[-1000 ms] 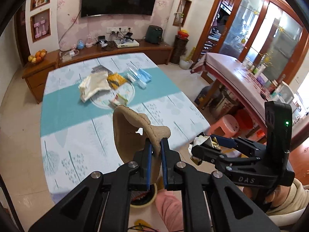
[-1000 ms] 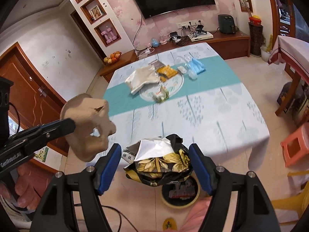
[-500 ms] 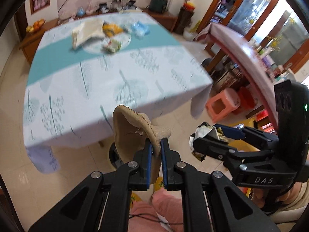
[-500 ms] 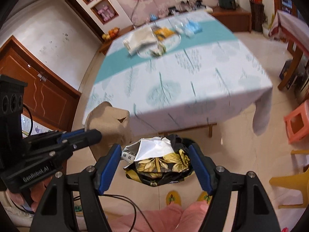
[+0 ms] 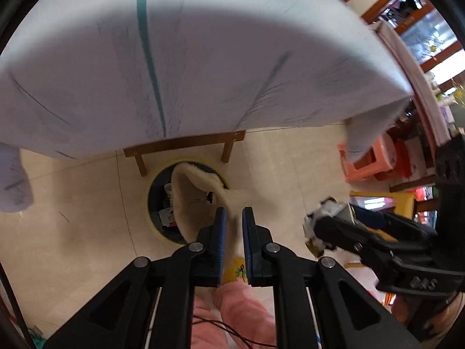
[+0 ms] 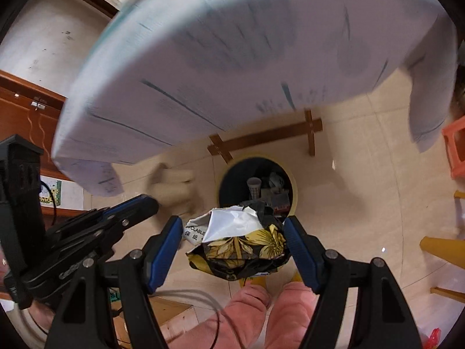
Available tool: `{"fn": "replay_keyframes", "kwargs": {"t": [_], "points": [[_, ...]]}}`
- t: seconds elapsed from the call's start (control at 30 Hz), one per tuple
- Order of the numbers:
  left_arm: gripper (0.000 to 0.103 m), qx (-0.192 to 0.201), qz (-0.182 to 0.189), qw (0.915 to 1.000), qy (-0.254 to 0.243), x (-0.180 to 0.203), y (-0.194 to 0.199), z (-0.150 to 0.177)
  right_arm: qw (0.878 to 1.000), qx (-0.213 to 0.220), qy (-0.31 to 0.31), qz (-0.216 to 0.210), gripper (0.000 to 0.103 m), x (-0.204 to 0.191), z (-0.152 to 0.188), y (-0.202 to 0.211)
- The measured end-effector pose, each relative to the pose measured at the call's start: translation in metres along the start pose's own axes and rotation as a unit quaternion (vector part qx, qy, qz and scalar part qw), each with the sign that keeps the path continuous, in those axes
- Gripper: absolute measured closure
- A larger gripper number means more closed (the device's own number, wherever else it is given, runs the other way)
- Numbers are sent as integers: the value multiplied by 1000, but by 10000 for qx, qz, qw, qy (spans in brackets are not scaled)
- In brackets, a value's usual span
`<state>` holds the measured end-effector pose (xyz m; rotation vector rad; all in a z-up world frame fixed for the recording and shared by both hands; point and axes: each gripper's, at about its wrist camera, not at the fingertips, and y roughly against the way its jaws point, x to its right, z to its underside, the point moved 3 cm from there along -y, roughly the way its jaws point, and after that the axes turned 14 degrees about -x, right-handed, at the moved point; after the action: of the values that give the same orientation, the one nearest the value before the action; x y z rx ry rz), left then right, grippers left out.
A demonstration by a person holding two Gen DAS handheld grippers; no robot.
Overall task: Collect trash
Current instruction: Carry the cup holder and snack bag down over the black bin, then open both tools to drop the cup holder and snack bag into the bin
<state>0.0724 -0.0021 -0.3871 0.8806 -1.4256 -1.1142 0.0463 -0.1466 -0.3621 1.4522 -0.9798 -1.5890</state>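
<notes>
On the floor under the table's edge stands a trash bin [image 5: 151, 203] with a yellow rim [image 6: 294, 192], dark inside, with a paper cup and scraps in it. My left gripper [image 5: 232, 226] points down over it. A tan moulded-pulp piece [image 5: 194, 203] hangs over the bin's mouth, its tail between the pads; the jaws are just starting to open. In the right wrist view this piece [image 6: 174, 186] is a blur at the left gripper [image 6: 145, 203]. My right gripper [image 6: 234, 244] is shut on a crumpled black-and-yellow flowered wrapper with white paper [image 6: 238, 241], just short of the bin.
The table's white cloth [image 5: 203, 58] overhangs the top of both views, with wooden legs and a crossbar [image 6: 261, 136] behind the bin. Orange stools [image 5: 369, 163] stand to the right. The person's pink trouser legs [image 6: 279, 305] and yellow slippers are below the grippers.
Both grippers have dropped from above the tabletop to below its edge and tilted down toward the bin on the floor. Each still carries its piece.
</notes>
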Motion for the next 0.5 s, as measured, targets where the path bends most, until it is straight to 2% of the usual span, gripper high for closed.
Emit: {"fn": "replay_keyframes", "kwargs": {"t": [0.07,0.13,0.3,0.5], "points": [[76,15,-32,9999,145,-12,-25,-7,10000,-65,-42,20,30,7,-6,-21],[53,44,-100,9996,270,-22,-41,-11,9999,-119,-81,4,30,11,-12,-40],[47,60,-225,9980,580,-43,-60,-12,9995,-254,-168,-13,30,16,-23,-71],[46,60,-407,9970,655,-63,-59,0,9993,-333,-168,1,28,7,-35,-96]]}}
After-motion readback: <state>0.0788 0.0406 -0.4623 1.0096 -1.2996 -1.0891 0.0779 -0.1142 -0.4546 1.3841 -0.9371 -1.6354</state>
